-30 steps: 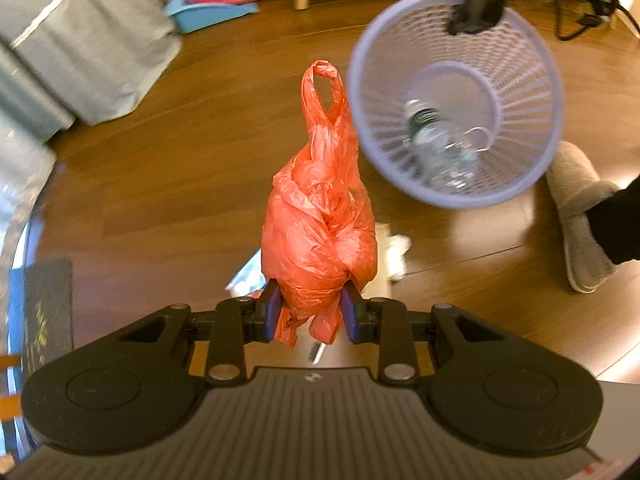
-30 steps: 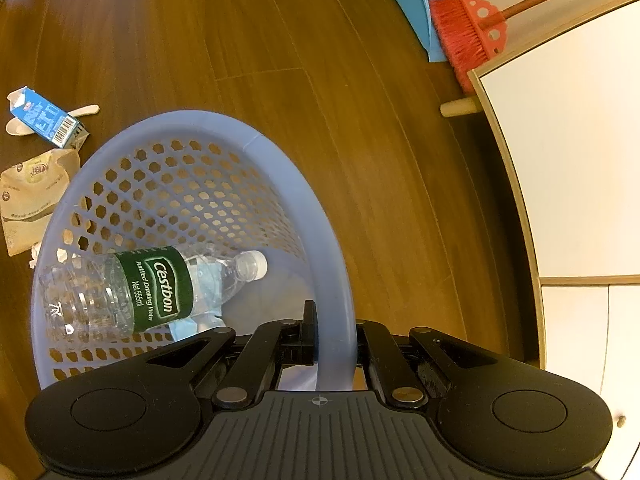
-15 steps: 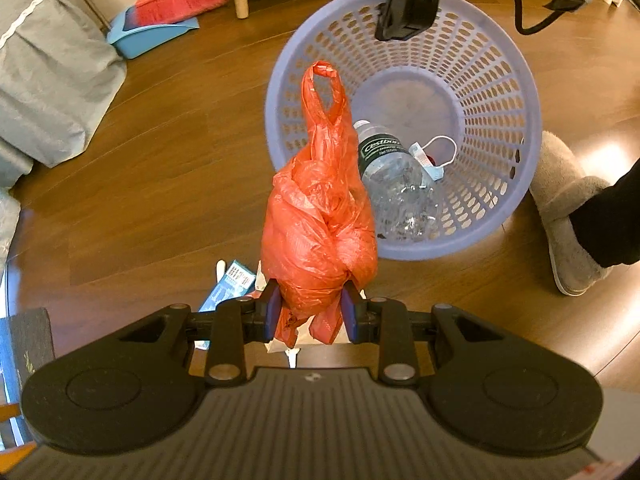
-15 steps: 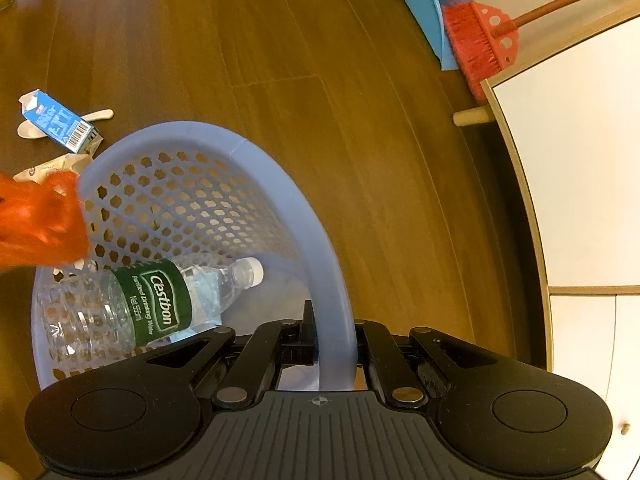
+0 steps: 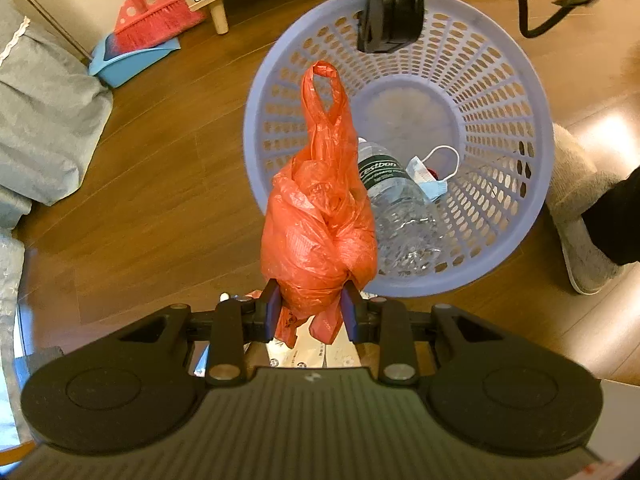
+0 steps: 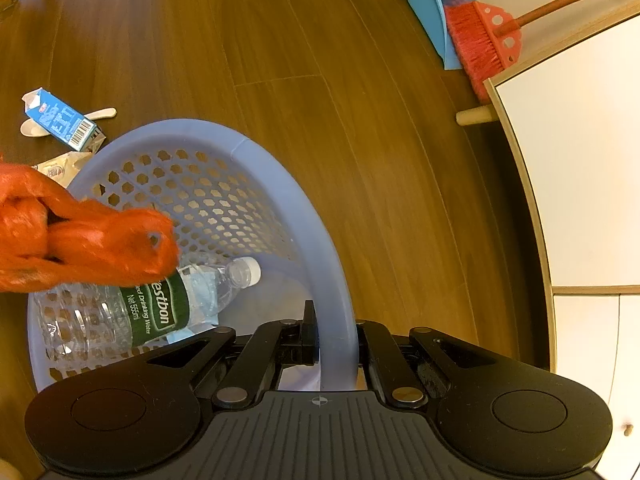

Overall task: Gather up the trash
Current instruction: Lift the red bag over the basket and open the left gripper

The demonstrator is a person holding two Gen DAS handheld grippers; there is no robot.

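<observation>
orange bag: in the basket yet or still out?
Not dropped in. The left gripper is shut on the orange bag; its looped handles reach over the basket rim, above the water bottle.

Glossy wood floor [image 5: 160, 200]; perforated matt plastic basket [image 5: 520, 92]; crinkly thin-film orange bag [image 5: 320, 220]; clear ribbed plastic bottle [image 6: 120, 312].

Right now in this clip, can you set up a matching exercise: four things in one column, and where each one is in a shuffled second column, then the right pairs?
Things:
1. orange plastic bag
2. water bottle
3. milk carton
4. red broom

Places:
A. lying on the floor beside a plastic spoon
B. resting in the blue dustpan
C. clamped in the left gripper
D. lying inside the lilac basket

Pairs: 1-C, 2-D, 3-A, 4-B
</observation>
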